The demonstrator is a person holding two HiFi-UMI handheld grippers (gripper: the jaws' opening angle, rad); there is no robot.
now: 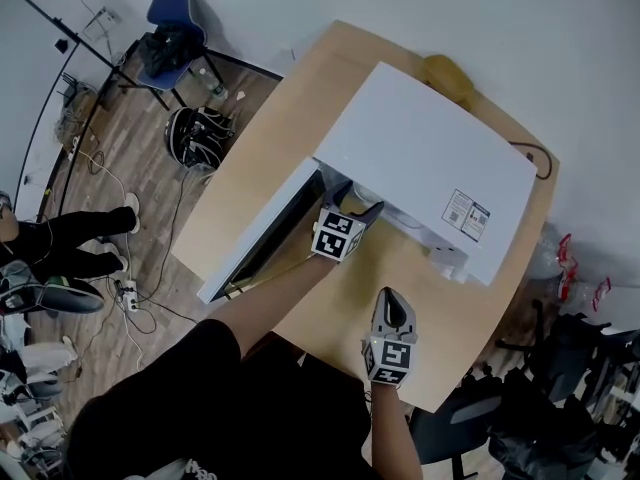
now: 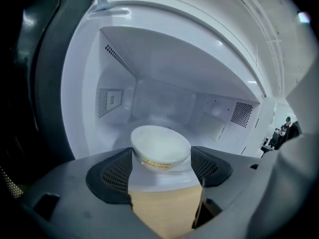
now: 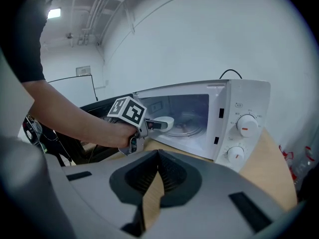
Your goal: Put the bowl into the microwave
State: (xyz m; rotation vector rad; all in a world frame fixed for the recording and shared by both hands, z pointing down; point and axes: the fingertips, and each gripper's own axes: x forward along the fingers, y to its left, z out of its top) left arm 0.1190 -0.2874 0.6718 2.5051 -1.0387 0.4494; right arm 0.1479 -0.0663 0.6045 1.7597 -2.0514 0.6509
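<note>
Left gripper (image 2: 162, 159), bowl (image 2: 160, 147) between fingers (image 2: 112, 176), at mouth of roomy microwave (image 2: 164, 96)

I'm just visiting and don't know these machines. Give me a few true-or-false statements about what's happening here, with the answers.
1. The microwave has its door open. True.
2. The left gripper has its jaws on a white bowl at the microwave's opening. True.
3. The right gripper holds a spoon. False: its jaws are together with nothing between them, over the table.
4. The microwave stands on the floor. False: it stands on a wooden table.
5. The microwave's front panel has two round knobs. True.
</note>
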